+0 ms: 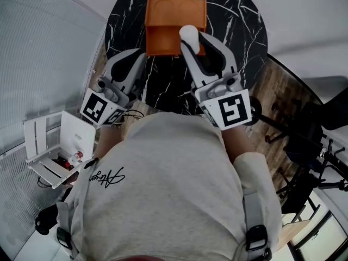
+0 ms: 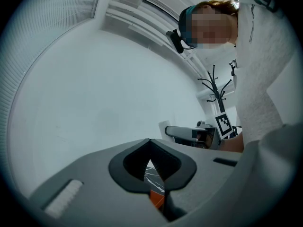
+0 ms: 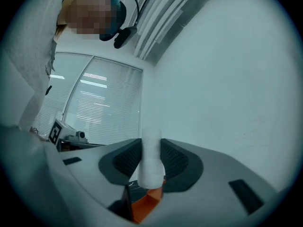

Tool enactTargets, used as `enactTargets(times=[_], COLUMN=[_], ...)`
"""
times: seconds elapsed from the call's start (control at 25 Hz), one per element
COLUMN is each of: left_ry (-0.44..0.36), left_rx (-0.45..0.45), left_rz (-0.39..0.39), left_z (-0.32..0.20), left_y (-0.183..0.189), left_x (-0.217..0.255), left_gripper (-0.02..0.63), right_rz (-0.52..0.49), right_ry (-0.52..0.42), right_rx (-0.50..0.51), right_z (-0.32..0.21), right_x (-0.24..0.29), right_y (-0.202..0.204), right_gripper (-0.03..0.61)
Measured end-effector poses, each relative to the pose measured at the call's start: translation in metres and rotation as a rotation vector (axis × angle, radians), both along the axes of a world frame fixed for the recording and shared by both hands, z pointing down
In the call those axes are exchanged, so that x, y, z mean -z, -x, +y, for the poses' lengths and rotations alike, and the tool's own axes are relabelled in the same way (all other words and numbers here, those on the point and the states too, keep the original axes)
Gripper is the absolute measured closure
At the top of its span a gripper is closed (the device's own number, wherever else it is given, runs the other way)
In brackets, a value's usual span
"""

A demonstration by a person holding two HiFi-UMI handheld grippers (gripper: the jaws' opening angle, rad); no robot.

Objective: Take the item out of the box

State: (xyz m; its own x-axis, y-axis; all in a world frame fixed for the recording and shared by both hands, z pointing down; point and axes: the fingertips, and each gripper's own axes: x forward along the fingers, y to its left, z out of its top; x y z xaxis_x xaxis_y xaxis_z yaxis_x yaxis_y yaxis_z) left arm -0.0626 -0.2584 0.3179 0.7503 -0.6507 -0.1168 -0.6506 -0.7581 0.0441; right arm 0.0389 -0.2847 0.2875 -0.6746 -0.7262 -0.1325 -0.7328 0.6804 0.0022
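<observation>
Round black marble-patterned table, one, carrying one open orange cardboard box at its 12 o'clock edge. Two grey tongs. The left tongs, at the box's 7 o'clock, have their tips together and are empty. The right tongs are closed wide on the single white rounded cylindrical item, gripped upright between the ribbed pads and held over the box's 5 o'clock corner. Whether its lower end is clear of the rim cannot be told.

Risks, as judged: the smooth curved item may slide down through the pads and drop back inside. The light box, which nothing holds, may shift or tip if the item catches its wall on the way out
</observation>
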Motion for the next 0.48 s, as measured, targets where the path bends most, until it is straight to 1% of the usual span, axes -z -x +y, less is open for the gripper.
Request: enactTargets(times=[0.48], left_ry=[-0.002], left_rx=[-0.004], left_rz=[0.003], left_z=[0.0041], left_y=[-0.0052], left_x=[0.0002], left_gripper=[0.612], right_rz=[-0.004], right_ry=[-0.011], right_rx=[0.0], right_z=[0.0077], right_x=[0.0022], right_y=[-0.0043], right_gripper=[0.449])
